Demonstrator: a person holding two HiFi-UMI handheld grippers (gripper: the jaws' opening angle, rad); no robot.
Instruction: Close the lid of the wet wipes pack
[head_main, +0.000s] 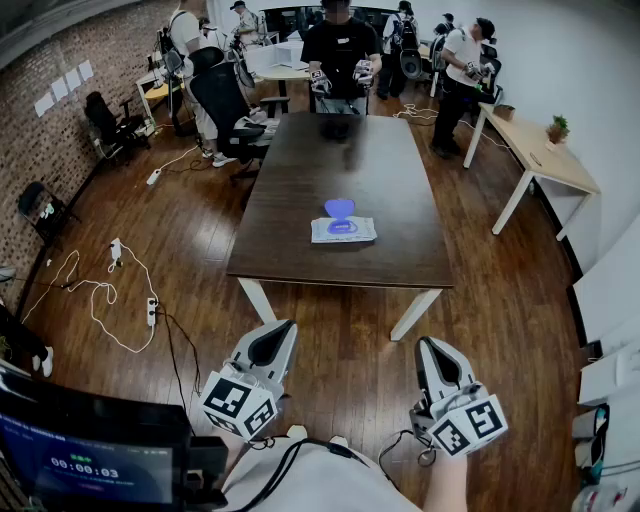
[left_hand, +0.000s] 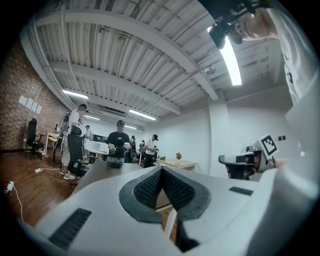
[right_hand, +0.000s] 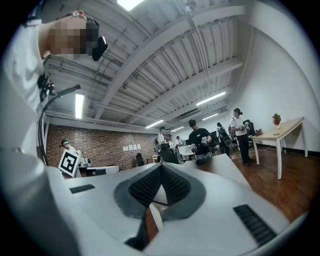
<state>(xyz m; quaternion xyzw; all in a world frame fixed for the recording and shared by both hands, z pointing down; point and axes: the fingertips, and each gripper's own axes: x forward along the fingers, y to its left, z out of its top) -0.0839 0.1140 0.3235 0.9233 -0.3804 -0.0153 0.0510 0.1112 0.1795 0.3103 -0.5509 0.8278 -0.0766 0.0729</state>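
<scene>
Wipes pack (head_main: 343, 230) sits well ahead of both sets of jaws, out on the table (head_main: 330, 160), roughly on the line between the two tips, so nothing's in reach yet. Your left gripper (head_main: 280, 330) and right gripper (head_main: 428, 348) are both clenched on nothing, tips together and pointing level.

My take: step in first, then leave one gripper shut and use its closed tip like a blunt finger. Come in from beyond the raised lid (head_main: 340, 208), tip it back toward you and press down till it seats. The other gripper can pin the pack's near edge so it doesn't skate.

The pack looks like a flat, soft, pale film pouch. The lid is a rounded purple-blue plastic flap that seems to stand at the far side of its opening. The tabletop is dark smooth wood, probably slippery. Your pads (left_hand: 147, 189) are dark ribbed rubber tapering to a point.
</scene>
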